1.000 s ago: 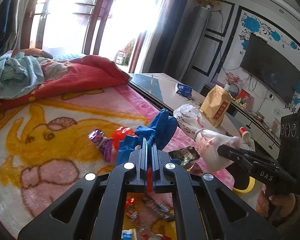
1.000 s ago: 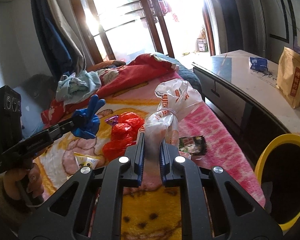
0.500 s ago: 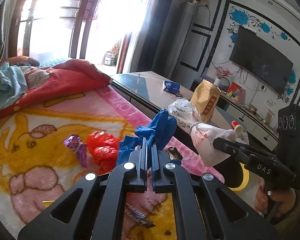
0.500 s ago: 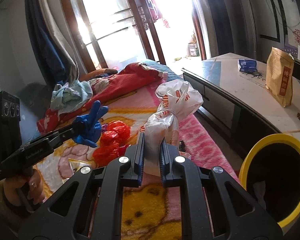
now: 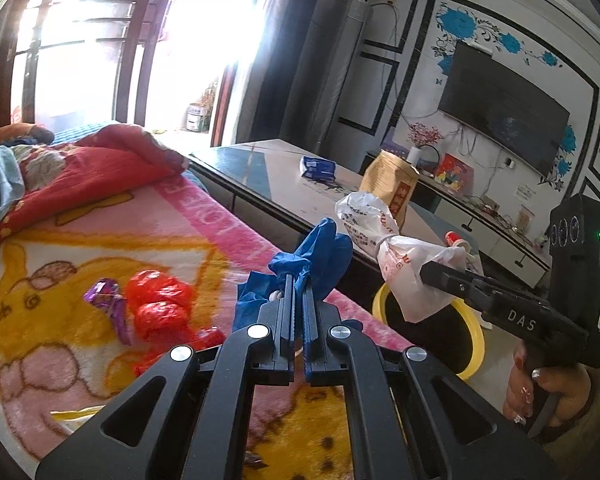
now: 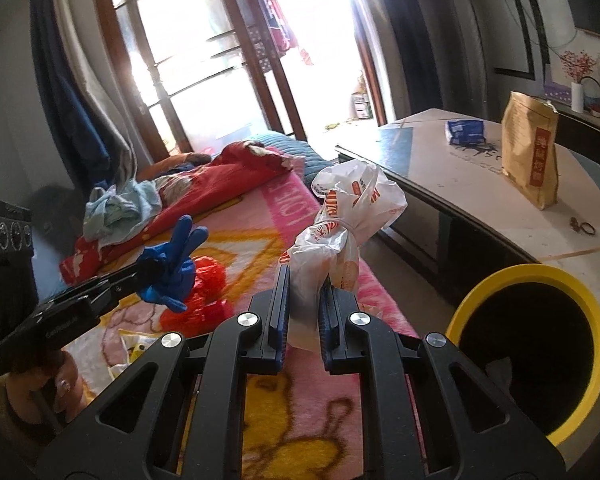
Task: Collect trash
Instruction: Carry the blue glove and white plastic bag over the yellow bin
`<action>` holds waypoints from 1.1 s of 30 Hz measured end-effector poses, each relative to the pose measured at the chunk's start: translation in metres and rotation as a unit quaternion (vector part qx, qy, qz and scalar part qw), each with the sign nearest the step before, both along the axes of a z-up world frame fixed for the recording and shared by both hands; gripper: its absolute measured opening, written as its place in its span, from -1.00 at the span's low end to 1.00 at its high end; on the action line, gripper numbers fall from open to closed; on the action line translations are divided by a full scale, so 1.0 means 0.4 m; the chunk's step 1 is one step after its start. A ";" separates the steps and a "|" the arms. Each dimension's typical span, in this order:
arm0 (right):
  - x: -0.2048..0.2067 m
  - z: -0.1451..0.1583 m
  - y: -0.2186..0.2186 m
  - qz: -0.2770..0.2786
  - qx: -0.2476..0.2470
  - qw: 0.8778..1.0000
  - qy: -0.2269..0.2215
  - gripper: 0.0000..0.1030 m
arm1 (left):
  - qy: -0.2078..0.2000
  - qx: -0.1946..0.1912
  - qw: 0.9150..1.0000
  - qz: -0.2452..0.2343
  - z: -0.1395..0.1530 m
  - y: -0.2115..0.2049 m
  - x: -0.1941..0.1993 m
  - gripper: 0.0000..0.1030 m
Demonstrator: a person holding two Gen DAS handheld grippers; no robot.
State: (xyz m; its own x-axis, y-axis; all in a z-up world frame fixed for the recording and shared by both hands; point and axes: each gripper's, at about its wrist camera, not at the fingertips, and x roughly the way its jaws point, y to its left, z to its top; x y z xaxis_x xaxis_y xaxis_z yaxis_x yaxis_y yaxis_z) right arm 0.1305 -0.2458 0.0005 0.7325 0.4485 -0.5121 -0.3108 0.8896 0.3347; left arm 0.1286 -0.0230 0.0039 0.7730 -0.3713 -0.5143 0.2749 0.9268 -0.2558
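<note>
Left gripper (image 5: 296, 280) clamps a blue glove (image 5: 320, 252) above the blanket (image 5: 80, 248); right gripper (image 6: 303, 276) pinches a tied white bag (image 6: 340, 216) beside the yellow bin (image 6: 528, 344), red bags (image 5: 160, 304) lie on blanket

It was a home living room: a wall-mounted television (image 5: 504, 106) at upper right, a low table (image 6: 480, 184) at right, a patterned blanket (image 5: 100, 248) lower left.

Two hand-held grippers show: the left (image 5: 296, 280) clamps one blue glove (image 5: 316, 256), the right (image 6: 303, 276) one white plastic bag (image 6: 340, 216). One yellow-rimmed bin (image 6: 532, 344) stands by. The bench (image 6: 480, 184) carries one brown paper pouch (image 6: 530, 152) and one blue packet (image 6: 466, 131); the bed (image 5: 80, 264) holds one red bag (image 5: 160, 308) and one purple wrapper (image 5: 108, 300).
</note>
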 end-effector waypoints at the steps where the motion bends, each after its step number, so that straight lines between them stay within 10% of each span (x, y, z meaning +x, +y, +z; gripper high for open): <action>1: 0.000 0.000 -0.009 -0.005 0.001 1.000 0.000 -0.84 | 0.000 0.001 1.000 -0.003 0.000 -0.006 0.002 -0.95; 33: -0.038 -0.023 -0.287 -0.152 0.008 0.988 0.016 -0.84 | -0.003 0.010 0.994 -0.111 -0.021 -0.266 0.037 -0.95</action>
State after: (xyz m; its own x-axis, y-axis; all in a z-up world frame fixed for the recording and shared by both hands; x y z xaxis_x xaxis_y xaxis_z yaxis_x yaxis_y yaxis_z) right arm 0.1154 -0.3607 -0.0087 0.8187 0.2193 -0.5307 -0.0200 0.9345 0.3554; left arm 0.1433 -0.1293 -0.0047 0.6761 -0.5227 -0.5193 0.4749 0.8480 -0.2353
